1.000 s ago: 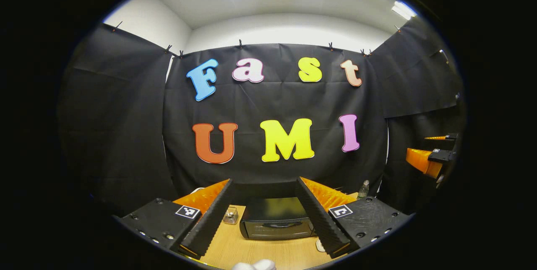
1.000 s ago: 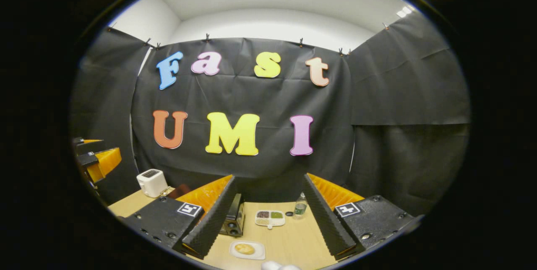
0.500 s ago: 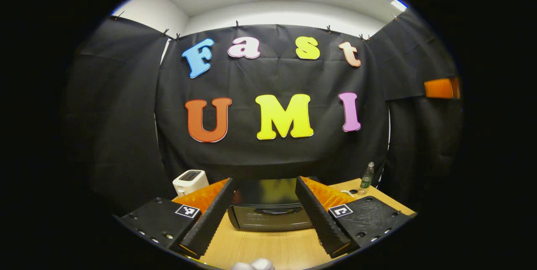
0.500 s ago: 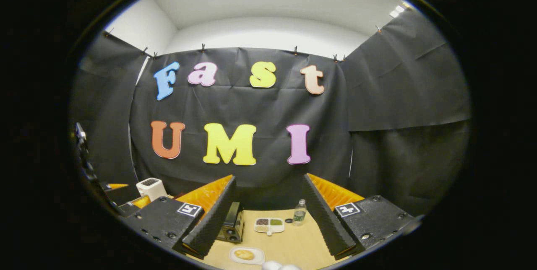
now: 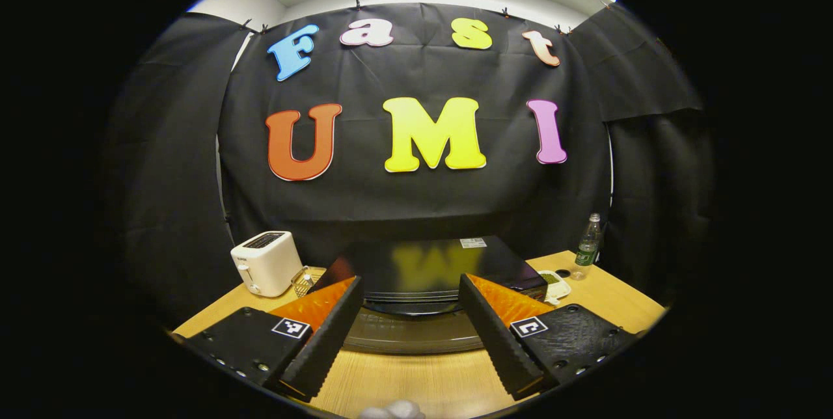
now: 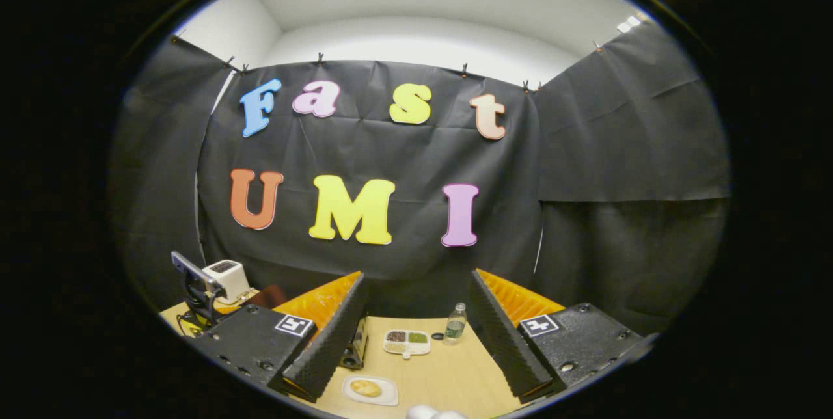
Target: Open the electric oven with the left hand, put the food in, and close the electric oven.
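Risk here sits mostly with your left tool (image 5: 407, 334), which hangs spread wide and empty just before the glossy black box-shaped electric oven (image 5: 449, 263), whose door is shut and whose curved door handle (image 5: 410, 307) lies between the two fingers without touching either. If you come in too high or crooked you could catch the oven's top edge instead of the handle, and a hard pull could drag the whole oven across the pale wooden table (image 5: 416, 383). In the right gripper view, your right tool (image 6: 416, 341) is also spread and holds nothing, hovering over the table with the golden round bun on its white rectangular plate (image 6: 369, 390) just below and ahead; reach too early and the plate could meet a door that is not yet down. Counted from left to right: one white toaster (image 5: 265, 261), one small wire basket (image 5: 300, 279), one oven, one white divided dish of grains (image 6: 407, 342), one clear plastic bottle with a green label (image 6: 455, 324), one bun, two tools.
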`<state>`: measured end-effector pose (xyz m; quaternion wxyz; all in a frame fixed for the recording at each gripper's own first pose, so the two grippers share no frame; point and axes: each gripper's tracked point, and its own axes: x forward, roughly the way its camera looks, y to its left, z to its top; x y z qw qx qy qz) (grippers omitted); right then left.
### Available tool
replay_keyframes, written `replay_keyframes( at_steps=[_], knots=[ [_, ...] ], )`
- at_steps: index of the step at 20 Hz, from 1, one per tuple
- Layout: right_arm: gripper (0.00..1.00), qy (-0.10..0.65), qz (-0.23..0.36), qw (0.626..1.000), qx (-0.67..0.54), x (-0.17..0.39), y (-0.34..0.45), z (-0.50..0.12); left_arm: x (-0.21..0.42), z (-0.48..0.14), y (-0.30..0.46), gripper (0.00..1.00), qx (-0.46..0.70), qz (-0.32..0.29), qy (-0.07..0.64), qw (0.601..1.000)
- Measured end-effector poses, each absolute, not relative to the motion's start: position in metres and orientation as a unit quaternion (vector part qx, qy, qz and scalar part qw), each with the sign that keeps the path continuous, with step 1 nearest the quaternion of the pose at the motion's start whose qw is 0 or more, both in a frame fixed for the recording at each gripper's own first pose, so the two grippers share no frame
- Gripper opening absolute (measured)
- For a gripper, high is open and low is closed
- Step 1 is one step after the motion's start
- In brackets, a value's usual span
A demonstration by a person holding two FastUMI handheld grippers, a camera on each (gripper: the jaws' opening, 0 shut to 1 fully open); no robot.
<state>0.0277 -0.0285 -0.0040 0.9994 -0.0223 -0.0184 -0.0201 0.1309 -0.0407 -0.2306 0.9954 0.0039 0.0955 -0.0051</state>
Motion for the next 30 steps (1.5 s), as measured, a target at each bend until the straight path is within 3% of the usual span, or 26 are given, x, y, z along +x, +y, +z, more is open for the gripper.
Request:
replay_keyframes(
  at_steps=[13, 30],
  knots=[
    [1.0, 0.005, -0.041, 0.998, -0.038, 0.037, -0.039, -0.018, 0.176, -0.294, -0.043, 0.98, 0.009, -0.001, 0.148, 0.989],
    [1.0, 0.024, -0.017, 0.999, -0.021, 0.028, -0.027, -0.041, 0.105, -0.315, -0.041, 0.98, 0.013, -0.01, 0.189, 0.982]
  ],
)
